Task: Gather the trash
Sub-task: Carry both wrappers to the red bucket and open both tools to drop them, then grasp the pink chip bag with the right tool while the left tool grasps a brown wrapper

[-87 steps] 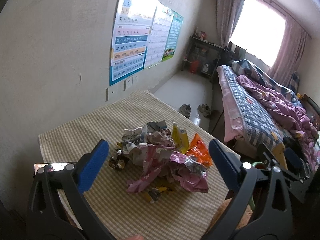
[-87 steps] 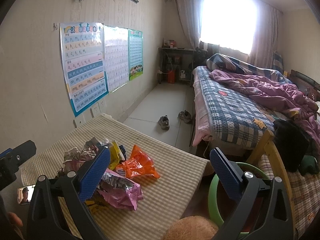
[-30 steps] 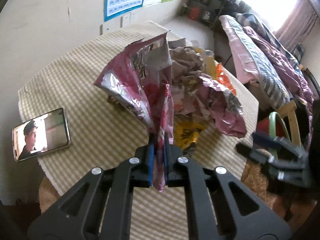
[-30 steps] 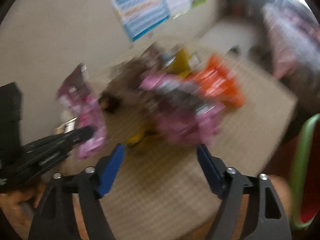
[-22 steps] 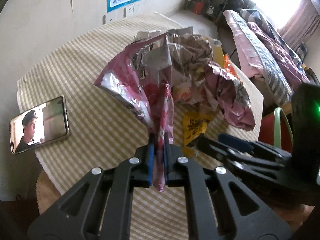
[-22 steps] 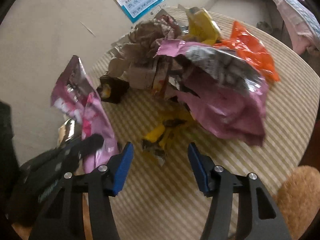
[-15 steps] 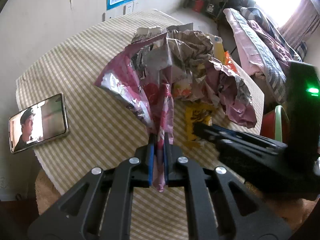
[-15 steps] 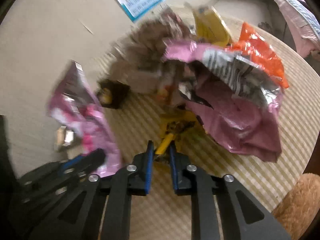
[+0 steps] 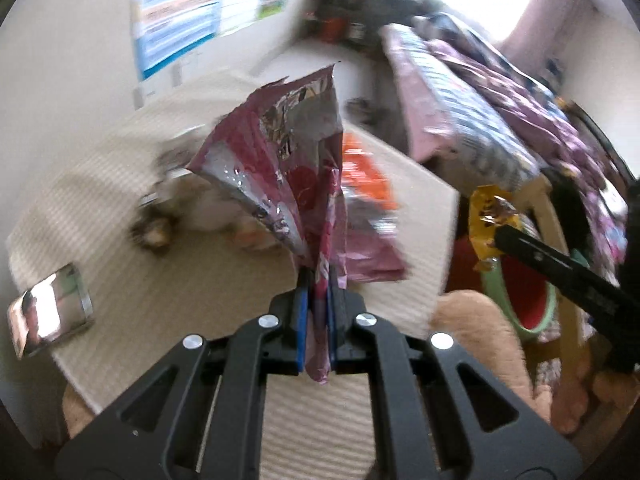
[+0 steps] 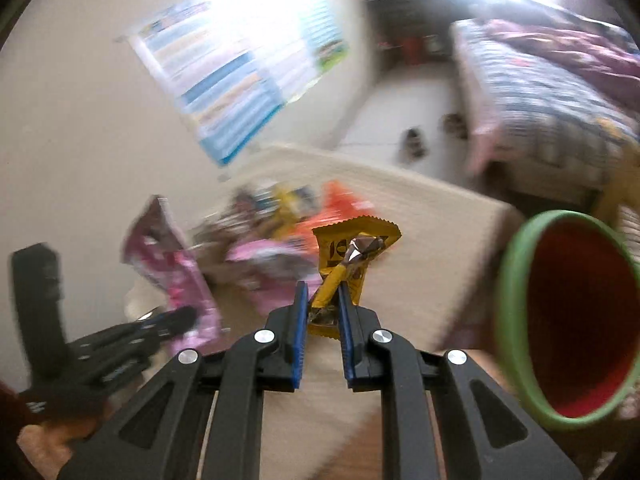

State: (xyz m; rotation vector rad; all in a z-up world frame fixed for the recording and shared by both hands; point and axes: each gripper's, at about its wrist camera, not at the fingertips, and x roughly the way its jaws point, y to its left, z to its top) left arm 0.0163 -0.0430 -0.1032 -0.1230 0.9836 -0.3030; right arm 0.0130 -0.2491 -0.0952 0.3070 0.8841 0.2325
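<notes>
Table (image 9: 168, 300) with checked cloth, blurred; heap of wrappers (image 10: 276, 220) lies on it toward the wall. Bin (image 10: 516, 312) – green rim, red inside – just off the table's right edge. Left gripper (image 9: 318, 280) clenched on pink foil bag (image 9: 280, 160), bag upright, clear of the cloth. Right gripper (image 10: 323, 300) clamped on yellow wrapper (image 10: 352, 248) – raised, between heap and bin.

Open air lies above the bin (image 10: 520, 280), beside the table (image 10: 420, 208) edge.
</notes>
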